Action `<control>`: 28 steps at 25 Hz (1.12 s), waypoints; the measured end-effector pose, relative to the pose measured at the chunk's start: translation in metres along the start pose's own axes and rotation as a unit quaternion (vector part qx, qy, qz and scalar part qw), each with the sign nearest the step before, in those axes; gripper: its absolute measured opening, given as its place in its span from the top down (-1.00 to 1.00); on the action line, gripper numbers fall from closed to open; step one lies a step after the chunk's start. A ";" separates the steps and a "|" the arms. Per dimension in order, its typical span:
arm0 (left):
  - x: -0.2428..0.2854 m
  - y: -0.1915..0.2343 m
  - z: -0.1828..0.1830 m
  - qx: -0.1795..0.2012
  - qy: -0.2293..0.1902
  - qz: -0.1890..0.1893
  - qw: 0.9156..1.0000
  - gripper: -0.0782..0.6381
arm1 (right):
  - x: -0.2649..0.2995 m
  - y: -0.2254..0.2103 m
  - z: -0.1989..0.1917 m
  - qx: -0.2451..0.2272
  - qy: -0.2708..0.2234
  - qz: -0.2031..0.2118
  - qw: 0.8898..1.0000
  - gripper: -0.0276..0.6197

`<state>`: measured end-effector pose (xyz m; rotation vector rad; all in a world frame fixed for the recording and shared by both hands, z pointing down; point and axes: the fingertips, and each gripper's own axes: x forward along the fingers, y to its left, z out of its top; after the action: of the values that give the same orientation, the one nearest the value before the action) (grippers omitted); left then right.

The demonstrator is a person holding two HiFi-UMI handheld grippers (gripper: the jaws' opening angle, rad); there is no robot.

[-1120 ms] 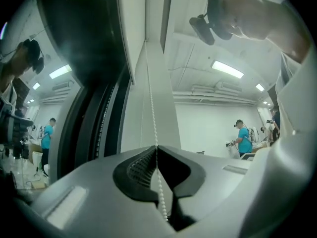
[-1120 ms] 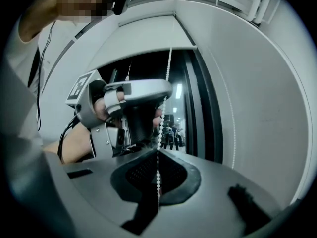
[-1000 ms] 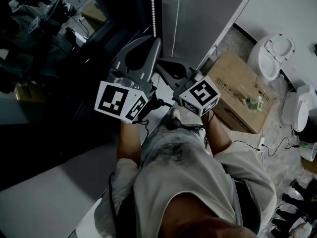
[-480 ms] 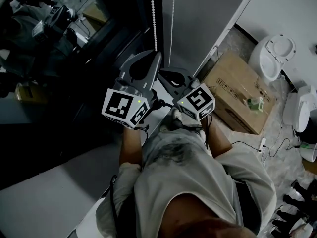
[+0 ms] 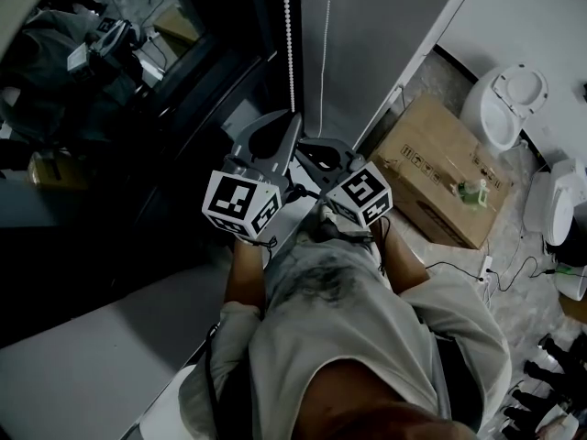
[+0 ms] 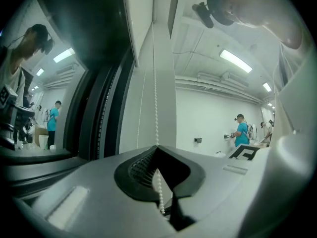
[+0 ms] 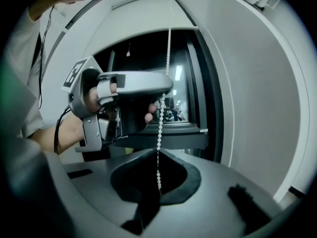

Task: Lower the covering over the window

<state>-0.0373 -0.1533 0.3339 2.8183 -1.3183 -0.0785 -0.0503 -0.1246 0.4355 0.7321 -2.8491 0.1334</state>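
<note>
A white bead chain (image 5: 290, 35) hangs beside the dark window (image 5: 138, 108), in front of the grey roller blind (image 5: 385, 26). My left gripper (image 5: 294, 119) is shut on the bead chain (image 6: 155, 83), which enters the jaw tips and dangles behind them. Just below it, my right gripper (image 5: 300, 145) is shut on the same chain (image 7: 167, 58) at its tips. In the right gripper view the left gripper (image 7: 167, 86) sits higher on the chain, a little above the right gripper (image 7: 159, 151). The chain's second strand (image 5: 327, 26) hangs free to the right.
A white sill (image 5: 92, 365) runs below the window. A cardboard box (image 5: 440, 168) stands on the floor to the right, with white fixtures (image 5: 509, 99) and cables beyond it. The glass reflects people and a lit room (image 6: 242, 130).
Both grippers have come down together along the chain, still shut on it, one just above the other.
</note>
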 end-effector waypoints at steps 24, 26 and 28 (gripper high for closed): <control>-0.008 -0.006 -0.015 -0.003 0.016 0.004 1.000 0.76 | -0.068 -0.028 0.168 -0.035 -0.198 -0.011 0.979 0.66; -0.008 -0.005 -0.015 -0.002 0.016 0.005 1.000 0.76 | -0.064 -0.027 0.184 -0.046 -0.210 -0.002 0.977 0.66; -0.007 -0.004 -0.015 -0.001 0.017 0.006 1.000 0.76 | -0.058 -0.027 0.195 -0.055 -0.216 0.002 0.975 0.66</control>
<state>-0.0385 -0.1452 0.3494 2.7962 -1.3282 -0.0316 -0.0198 -0.1475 0.2334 0.8172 -3.2318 -0.2076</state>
